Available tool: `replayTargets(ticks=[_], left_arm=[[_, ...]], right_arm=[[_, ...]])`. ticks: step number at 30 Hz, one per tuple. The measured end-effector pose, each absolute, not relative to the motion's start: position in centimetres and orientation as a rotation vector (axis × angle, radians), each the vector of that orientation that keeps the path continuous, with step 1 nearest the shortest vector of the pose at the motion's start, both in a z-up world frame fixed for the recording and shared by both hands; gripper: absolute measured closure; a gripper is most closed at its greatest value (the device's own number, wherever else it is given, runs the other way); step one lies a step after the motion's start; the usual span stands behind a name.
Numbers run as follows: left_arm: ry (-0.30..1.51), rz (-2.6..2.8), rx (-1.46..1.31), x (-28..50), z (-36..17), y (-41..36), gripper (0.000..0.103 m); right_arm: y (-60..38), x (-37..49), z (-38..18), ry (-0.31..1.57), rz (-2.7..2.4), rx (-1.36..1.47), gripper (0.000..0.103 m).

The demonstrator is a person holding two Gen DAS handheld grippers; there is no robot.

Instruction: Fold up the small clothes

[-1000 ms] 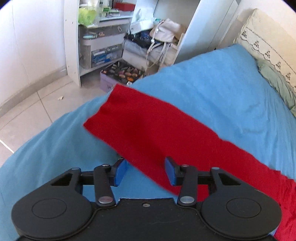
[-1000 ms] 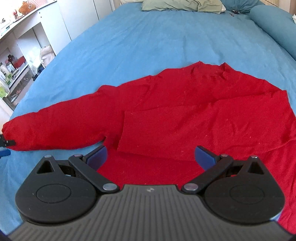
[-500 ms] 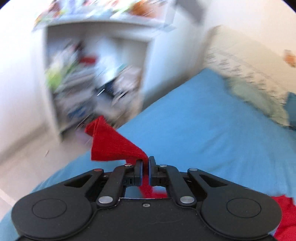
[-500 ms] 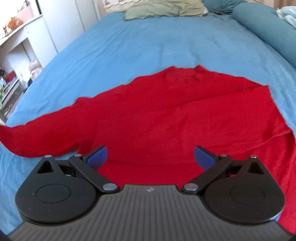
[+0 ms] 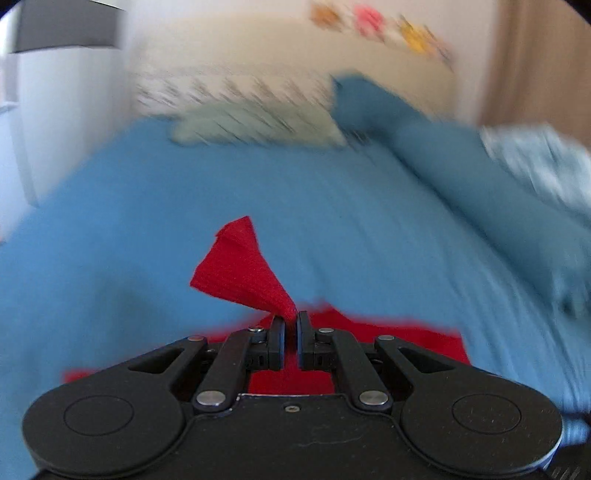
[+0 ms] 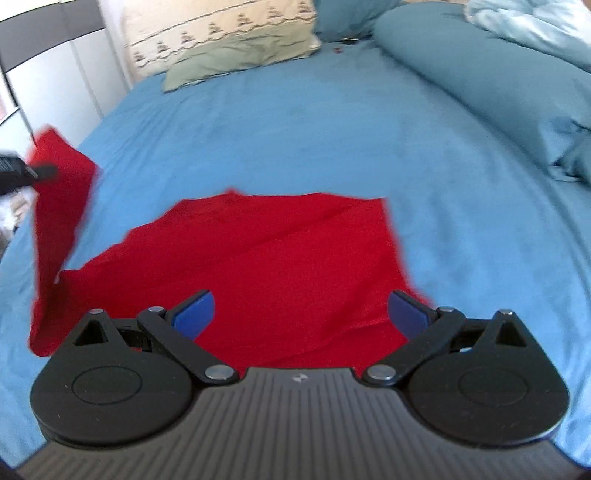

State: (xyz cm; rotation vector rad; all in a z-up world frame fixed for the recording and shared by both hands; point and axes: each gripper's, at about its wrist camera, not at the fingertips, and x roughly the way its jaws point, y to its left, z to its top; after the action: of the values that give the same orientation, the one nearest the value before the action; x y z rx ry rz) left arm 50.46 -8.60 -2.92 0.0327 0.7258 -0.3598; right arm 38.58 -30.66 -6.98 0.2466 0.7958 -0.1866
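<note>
A red long-sleeved top (image 6: 280, 266) lies spread on the blue bedsheet (image 6: 295, 122). My left gripper (image 5: 291, 319) is shut on the end of its red sleeve (image 5: 240, 269), which sticks up past the fingertips. In the right wrist view the lifted sleeve (image 6: 59, 206) hangs at the far left, with the left gripper (image 6: 42, 171) at the frame edge. My right gripper (image 6: 299, 308) is open and empty, hovering over the near part of the top's body.
A green pillow (image 6: 236, 59) and a patterned cream pillow (image 6: 221, 26) lie at the head of the bed. A rolled blue duvet (image 6: 498, 81) runs along the right side. White wardrobe doors (image 6: 66, 85) stand to the left.
My left gripper shut on the sleeve, lifted it off the bed and swung from facing the shelves toward the head of the bed. The right gripper stayed open, shifting slightly.
</note>
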Motion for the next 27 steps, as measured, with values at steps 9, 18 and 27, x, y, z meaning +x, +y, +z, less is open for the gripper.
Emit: replayTargets(ticks=[9,18,27], left_arm=[[0.944,-0.425,0.21,46.9,-13.6,-18.1,0.087],[0.907,-0.332,0.202,45.2,-9.2,-11.5,0.038],[0.954,-0.052,0.205,46.2,-11.0,0.4,0.037]], right_arm=[[-38.3,38.2,-10.5,0.88,-0.142,0.281,0.0],[-35.8,40.7,-9.3,0.912,-0.016,0.321,0.0],[-29.9,44.8,-12.5,0.938,-0.005,0.309,0.02]])
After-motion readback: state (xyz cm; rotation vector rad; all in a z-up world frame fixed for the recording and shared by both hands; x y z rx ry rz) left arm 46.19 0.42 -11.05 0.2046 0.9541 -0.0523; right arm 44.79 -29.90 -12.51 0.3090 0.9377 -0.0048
